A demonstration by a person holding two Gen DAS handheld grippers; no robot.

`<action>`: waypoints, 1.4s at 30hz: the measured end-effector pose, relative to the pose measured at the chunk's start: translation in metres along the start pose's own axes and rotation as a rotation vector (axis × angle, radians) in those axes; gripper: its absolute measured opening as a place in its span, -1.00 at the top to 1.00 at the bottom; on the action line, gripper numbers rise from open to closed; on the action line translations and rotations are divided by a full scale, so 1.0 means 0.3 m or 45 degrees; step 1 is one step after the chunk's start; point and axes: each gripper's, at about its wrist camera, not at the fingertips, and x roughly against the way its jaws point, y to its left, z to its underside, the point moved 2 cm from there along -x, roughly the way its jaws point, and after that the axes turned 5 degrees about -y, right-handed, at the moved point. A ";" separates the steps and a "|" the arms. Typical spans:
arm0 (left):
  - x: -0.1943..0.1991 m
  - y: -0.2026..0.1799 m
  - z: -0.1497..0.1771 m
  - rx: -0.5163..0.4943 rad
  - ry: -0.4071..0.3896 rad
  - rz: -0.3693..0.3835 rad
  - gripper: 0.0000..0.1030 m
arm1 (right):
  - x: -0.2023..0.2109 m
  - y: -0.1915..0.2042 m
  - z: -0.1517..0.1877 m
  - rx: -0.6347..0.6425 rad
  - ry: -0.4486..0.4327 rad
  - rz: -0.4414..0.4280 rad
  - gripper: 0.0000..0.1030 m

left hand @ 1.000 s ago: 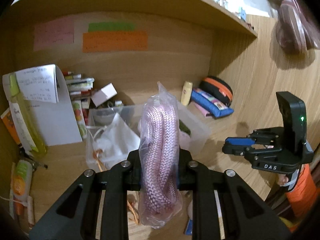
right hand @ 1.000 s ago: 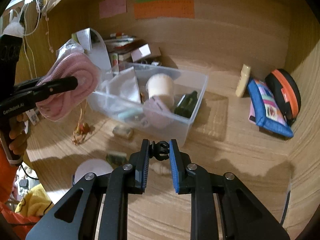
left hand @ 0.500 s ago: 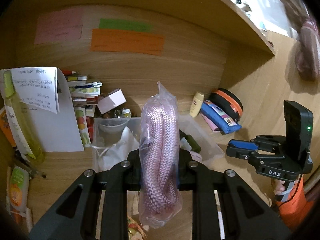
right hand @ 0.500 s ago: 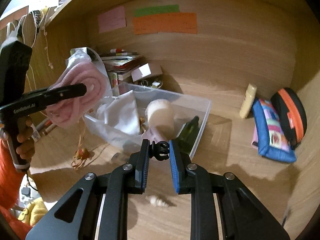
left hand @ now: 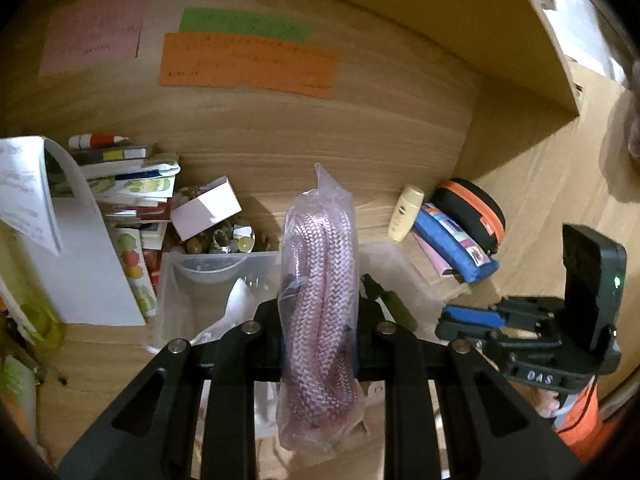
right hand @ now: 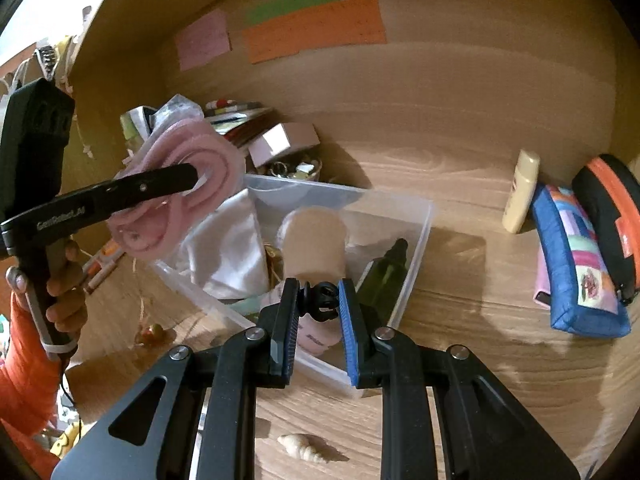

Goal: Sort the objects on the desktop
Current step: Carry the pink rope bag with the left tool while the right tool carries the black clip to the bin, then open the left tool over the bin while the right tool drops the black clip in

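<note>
Rope bag (left hand: 318, 312) between left jaws

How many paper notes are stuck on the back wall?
3: a pink note on the left, a green note to its right, and an orange note just below the green one. None looks hidden.

Both hand-held grippers have moved in over the clear bin (right hand: 416, 240), the bagged pink rope (left hand: 320, 300) above it.

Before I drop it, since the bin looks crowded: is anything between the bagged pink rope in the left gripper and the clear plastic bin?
Nothing visible blocks the way. The bagged pink rope hangs over the clear plastic bin's open top; a white cloth lies beneath.
</note>
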 end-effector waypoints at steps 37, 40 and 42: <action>-0.015 -0.034 0.044 -0.105 -0.081 -0.203 -0.10 | -0.036 0.057 0.031 0.150 -0.017 0.146 0.54; 0.013 -0.056 0.036 -0.135 -0.108 -0.231 -0.36 | -0.030 0.058 0.030 0.153 -0.028 0.163 0.31; 0.034 -0.074 0.035 -0.157 -0.120 -0.253 -0.46 | -0.021 0.057 0.028 0.153 -0.049 0.166 0.17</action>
